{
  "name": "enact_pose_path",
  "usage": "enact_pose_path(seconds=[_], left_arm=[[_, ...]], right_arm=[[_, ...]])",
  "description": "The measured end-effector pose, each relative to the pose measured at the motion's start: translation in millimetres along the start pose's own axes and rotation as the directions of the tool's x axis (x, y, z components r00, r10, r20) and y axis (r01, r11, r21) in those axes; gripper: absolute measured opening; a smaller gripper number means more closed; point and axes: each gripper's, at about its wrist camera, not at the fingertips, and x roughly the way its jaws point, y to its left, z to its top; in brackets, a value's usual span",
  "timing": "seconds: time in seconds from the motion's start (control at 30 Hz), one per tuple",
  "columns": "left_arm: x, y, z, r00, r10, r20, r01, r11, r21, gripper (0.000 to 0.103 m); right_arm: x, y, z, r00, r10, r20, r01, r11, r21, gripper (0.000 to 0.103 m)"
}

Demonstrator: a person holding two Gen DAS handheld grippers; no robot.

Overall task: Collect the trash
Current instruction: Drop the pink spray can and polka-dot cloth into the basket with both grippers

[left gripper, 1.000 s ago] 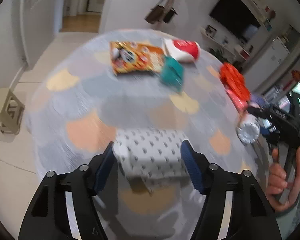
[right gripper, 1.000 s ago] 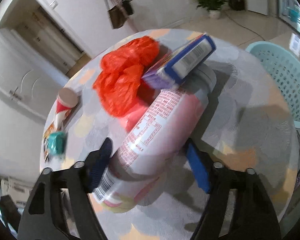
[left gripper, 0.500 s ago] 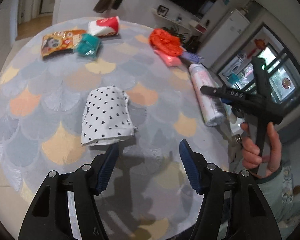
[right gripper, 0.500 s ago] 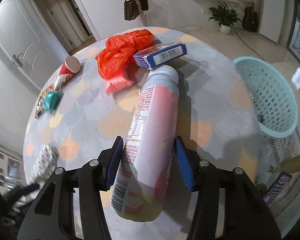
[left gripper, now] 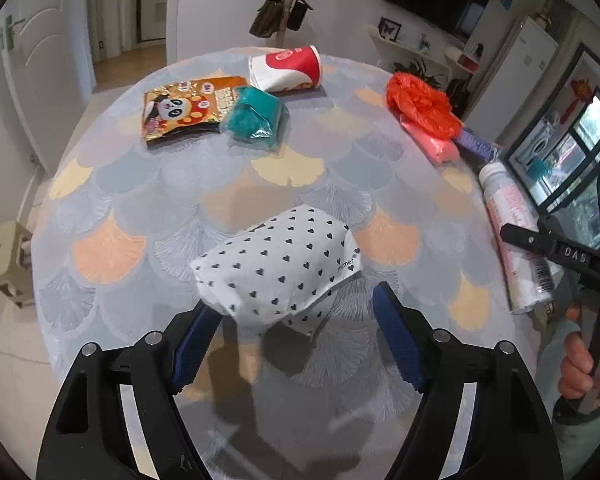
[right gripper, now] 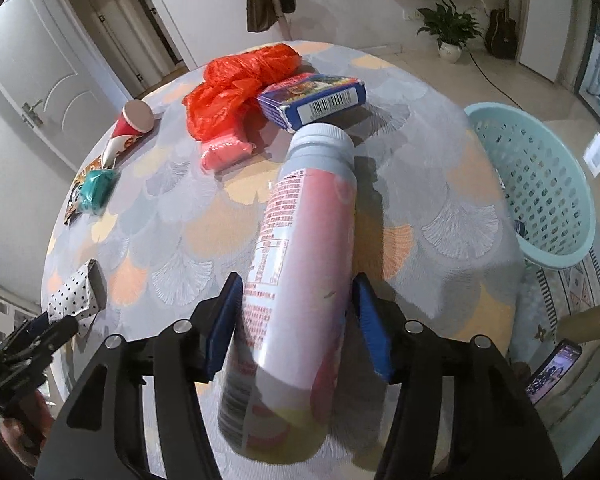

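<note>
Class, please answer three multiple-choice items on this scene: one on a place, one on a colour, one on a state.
1. Where does the pale turquoise plastic lattice basket stand?
A. on a shelf
B. on the floor beside the round patterned table
C. on a stool

2. What colour is the crumpled plastic bag?
A. red-orange
B. green
C. black

3. How is the red-and-white paper cup placed?
A. upright
B. lying on its side
C. stacked inside another cup

Answers:
1 B, its base is on the floor past the table's edge.
2 A, it is bright red-orange in both views.
3 B, its round mouth faces sideways.
</note>
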Motion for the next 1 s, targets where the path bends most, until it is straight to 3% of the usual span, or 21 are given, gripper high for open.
enact_pose_path(seconds=[0.1, 0.2, 0.33, 0.5, 0.63, 0.73, 0.83, 0.93, 1.0], left_arm=[[-8.5, -2.0, -4.3, 0.995, -0.091, -0.032, 0.092, 0.996, 0.013, 0.074], [-23.1, -3.3, -12.8, 0.968, -0.246, -0.056, 0.249, 0.968, 0.042, 0.074], [-45.9, -3.9, -19.7, 0.957, -0.289, -0.035, 0.291, 0.955, 0.064, 0.075], [-57.0, 5.0, -17.2, 0.975, -0.221, -0.01, 0.221, 0.974, 0.051, 0.075], [-25.8, 7.2, -3.4, 0.998, -0.057, -0.019, 0.057, 0.998, 0.028, 0.075], [-1.4, 1.3, 0.8, 0.998, -0.003, -0.059, 0.006, 0.998, 0.056, 0.072], [12.0, -10.5, 3.5, 0.996, 0.068, -0.06, -0.061, 0.993, 0.099, 0.062], [15.9, -22.4, 7.6, 0.993, 0.104, -0.053, -0.095, 0.983, 0.157, 0.02], [11.4, -28.9, 12.5, 0.998, 0.044, -0.041, -0.037, 0.988, 0.15, 0.018]], right_arm=[[2.9, -2.0, -1.1, 1.0, 0.01, -0.013, -0.01, 1.0, 0.001, 0.053], [2.1, 1.6, -2.9, 1.0, 0.003, -0.005, -0.003, 0.999, -0.035, 0.051], [1.6, 8.3, -6.4, 1.0, -0.012, 0.01, 0.012, 0.997, -0.074, 0.05], [0.1, 13.9, -11.1, 1.0, -0.003, 0.014, 0.005, 0.995, -0.097, 0.047], [-2.2, 14.9, -15.6, 1.0, 0.008, 0.011, -0.007, 0.995, -0.1, 0.047], [-5.1, 15.2, -20.3, 0.999, 0.034, 0.001, -0.034, 0.995, -0.098, 0.047], [-10.9, 15.7, -23.4, 0.998, 0.066, 0.004, -0.066, 0.993, -0.098, 0.046], [-18.8, 15.2, -24.3, 0.995, 0.103, 0.007, -0.102, 0.989, -0.103, 0.046], [-23.7, 15.1, -24.1, 0.99, 0.141, 0.005, -0.14, 0.984, -0.109, 0.046]])
